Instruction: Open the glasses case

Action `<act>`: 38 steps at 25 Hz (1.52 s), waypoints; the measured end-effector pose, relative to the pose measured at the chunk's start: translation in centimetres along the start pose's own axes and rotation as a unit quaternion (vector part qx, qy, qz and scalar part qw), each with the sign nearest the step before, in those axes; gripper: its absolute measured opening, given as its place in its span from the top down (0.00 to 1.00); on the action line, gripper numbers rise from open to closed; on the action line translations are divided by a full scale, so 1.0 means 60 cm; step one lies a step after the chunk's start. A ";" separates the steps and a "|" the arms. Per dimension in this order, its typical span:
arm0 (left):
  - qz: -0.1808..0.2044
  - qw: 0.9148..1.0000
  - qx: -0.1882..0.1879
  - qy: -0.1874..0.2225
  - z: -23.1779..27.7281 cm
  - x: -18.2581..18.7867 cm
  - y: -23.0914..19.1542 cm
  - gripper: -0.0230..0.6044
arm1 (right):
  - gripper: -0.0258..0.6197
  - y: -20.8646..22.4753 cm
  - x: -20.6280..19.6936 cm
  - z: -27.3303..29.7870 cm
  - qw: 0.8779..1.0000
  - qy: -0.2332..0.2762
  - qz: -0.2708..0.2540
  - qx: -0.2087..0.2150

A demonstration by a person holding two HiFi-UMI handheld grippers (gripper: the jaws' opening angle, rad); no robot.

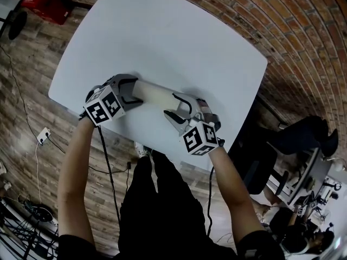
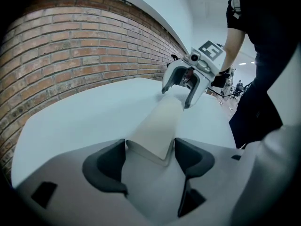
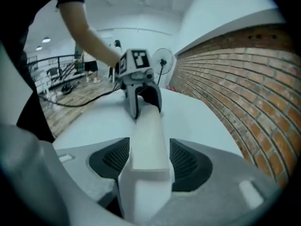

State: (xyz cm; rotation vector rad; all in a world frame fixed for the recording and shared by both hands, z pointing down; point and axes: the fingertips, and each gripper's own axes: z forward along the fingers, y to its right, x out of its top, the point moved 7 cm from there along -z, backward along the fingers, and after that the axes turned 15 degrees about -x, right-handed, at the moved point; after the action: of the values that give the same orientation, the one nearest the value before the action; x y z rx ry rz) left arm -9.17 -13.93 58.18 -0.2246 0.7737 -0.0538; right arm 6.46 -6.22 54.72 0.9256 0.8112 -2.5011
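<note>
Head view: I am gripping the glasses case (image 1: 154,93) on the surface (image 1: 179,42) by both ends, left claw (image 1: 139,91) and right claw (image 1: 172,105) facing each other, its long axis running straight ahead of each.

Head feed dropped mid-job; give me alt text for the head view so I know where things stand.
A long, cream-white glasses case lies on a white table, its ends clamped by the left gripper and the right gripper. The person's forearms reach in from below.
</note>
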 end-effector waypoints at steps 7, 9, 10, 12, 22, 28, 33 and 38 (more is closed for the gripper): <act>0.003 1.000 0.001 0.001 -0.001 0.000 0.000 0.45 | 0.50 -0.019 -0.029 0.012 0.997 -0.026 -0.076 -0.024; 0.003 1.000 0.001 0.001 0.000 0.001 0.001 0.45 | 0.50 -0.012 -0.028 0.012 0.998 -0.025 -0.061 -0.023; 0.004 1.000 0.001 0.001 0.000 0.001 0.001 0.45 | 0.51 -0.010 -0.027 0.012 0.998 -0.023 -0.053 -0.021; 0.004 1.000 0.001 0.001 -0.001 0.000 0.002 0.45 | 0.51 -0.009 -0.025 0.012 0.999 -0.022 -0.040 -0.014; 0.015 1.000 0.014 0.018 -0.002 -0.001 0.006 0.45 | 0.55 0.019 -0.019 0.007 0.996 0.002 0.093 0.006; -0.010 0.997 0.012 0.078 -0.015 -0.002 0.002 0.44 | 0.55 0.021 -0.023 0.008 0.993 -0.001 0.114 0.010; -0.014 0.997 0.016 0.076 -0.014 -0.003 0.001 0.44 | 0.55 0.025 -0.023 0.009 0.990 0.001 0.138 0.015; -0.014 0.997 0.014 0.070 -0.011 0.000 0.001 0.44 | 0.55 0.037 -0.023 0.006 0.983 0.007 0.183 0.018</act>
State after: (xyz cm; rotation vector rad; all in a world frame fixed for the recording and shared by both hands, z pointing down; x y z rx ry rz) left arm -9.67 -13.97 57.71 -0.2066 0.9085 -0.1075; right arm 8.39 -7.98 55.01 1.0022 0.5430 -2.1974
